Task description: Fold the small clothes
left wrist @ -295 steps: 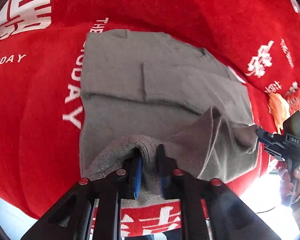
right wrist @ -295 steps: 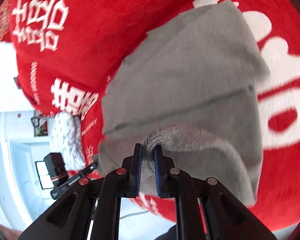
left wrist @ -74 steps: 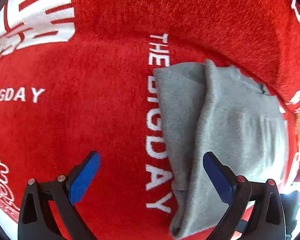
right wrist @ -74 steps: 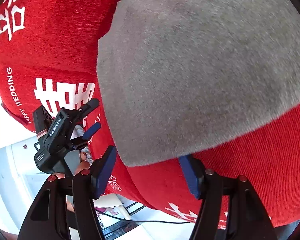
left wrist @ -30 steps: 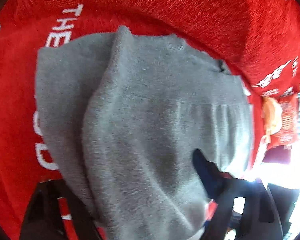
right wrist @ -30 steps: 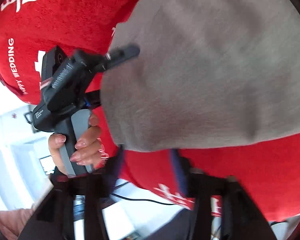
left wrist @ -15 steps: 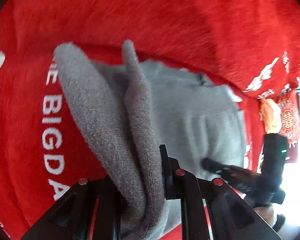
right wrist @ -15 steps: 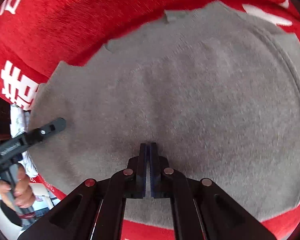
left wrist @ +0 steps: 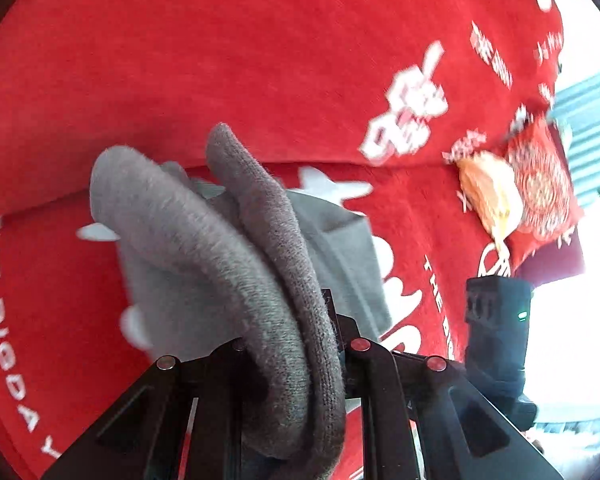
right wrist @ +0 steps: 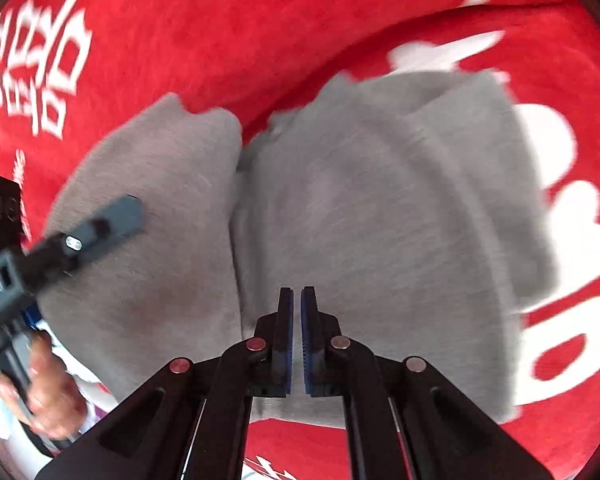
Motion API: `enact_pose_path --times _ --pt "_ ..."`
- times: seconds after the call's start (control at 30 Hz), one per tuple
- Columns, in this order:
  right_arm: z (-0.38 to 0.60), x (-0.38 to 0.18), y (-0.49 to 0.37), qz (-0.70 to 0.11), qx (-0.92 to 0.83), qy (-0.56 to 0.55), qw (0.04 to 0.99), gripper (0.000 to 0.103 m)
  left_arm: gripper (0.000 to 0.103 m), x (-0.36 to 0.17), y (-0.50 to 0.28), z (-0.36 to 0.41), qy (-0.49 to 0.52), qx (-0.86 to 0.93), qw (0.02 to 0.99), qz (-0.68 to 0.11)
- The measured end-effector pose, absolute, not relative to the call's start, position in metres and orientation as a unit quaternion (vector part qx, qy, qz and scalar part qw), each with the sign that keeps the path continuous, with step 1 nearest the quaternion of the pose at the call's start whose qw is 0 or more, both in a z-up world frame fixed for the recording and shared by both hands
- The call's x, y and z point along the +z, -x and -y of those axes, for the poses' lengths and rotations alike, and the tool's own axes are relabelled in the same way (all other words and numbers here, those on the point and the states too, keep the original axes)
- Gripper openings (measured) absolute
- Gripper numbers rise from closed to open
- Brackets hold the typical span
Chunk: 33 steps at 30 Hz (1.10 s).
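The left claw (left wrist: 300, 340) grips the gray garment (left wrist: 228, 248); the right claw (right wrist: 296, 320), nearly closed and empty, presses it. Carry the fold across evenly.

Our left tongs (left wrist: 292, 344) are clamped shut on a thick bunched fold between them. Our right tongs (right wrist: 296, 320) are nearly closed on nothing, a slim gap between the blue pads (right wrist: 309, 344). Our left hand (right wrist: 44, 392), left of the right tongs, grips its handle.

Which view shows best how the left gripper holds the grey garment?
The left wrist view: the left gripper is shut on a thick fold of the grey garment, lifting it. The right wrist view shows only that gripper's side over the garment, its grip hidden.
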State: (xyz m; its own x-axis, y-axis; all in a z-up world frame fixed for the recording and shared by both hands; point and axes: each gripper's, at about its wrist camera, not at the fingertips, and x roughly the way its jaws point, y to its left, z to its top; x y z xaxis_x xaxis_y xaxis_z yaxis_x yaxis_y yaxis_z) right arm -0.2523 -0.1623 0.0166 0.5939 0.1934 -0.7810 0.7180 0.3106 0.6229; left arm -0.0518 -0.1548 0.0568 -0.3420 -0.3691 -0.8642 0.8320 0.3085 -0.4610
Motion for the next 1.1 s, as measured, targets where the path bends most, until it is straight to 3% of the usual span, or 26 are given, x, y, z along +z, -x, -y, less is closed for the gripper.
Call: enact_pose_path --times 0.2,0.23,0.3,0.4,0.57,0.7,0.87,0.97,1.1 --pt "0.191 -0.013 0.291 -0.399 -0.181 -0.607 0.663 0.008 0.020 0.005 0.101 0.187 -0.263 -0.526 0.525 -0.615" --pt "0.195 -0.019 0.296 -0.397 -0.181 -0.615 0.657 0.008 0.026 0.001 0.102 0.187 -0.268 -0.523 0.522 -0.618" --pt "0.201 -0.025 0.304 -0.391 -0.183 -0.626 0.650 0.008 0.058 0.000 0.107 0.188 -0.255 -0.521 0.521 -0.627" --pt "0.205 -0.032 0.299 -0.375 -0.177 -0.641 0.646 0.014 0.078 0.020 0.116 0.193 -0.252 -0.532 0.543 -0.598" --pt "0.217 -0.037 0.316 -0.352 -0.174 -0.666 0.634 0.022 0.078 0.051 0.119 0.191 -0.252 -0.555 0.559 -0.562" --pt "0.227 -0.045 0.339 -0.278 -0.165 -0.722 0.613 0.049 0.078 0.067 0.097 0.168 -0.263 -0.533 0.602 -0.533" --pt "0.241 -0.061 0.362 -0.163 -0.151 -0.796 0.563 0.067 0.078 0.058 0.050 0.126 -0.276 -0.461 0.641 -0.548" --pt "0.242 -0.059 0.360 -0.168 -0.126 -0.795 0.569 0.068 0.078 0.045 0.032 0.108 -0.272 -0.424 0.657 -0.561" --pt "0.246 -0.047 0.318 -0.251 -0.111 -0.754 0.597 0.070 0.078 0.030 0.018 0.096 -0.278 -0.388 0.675 -0.563"
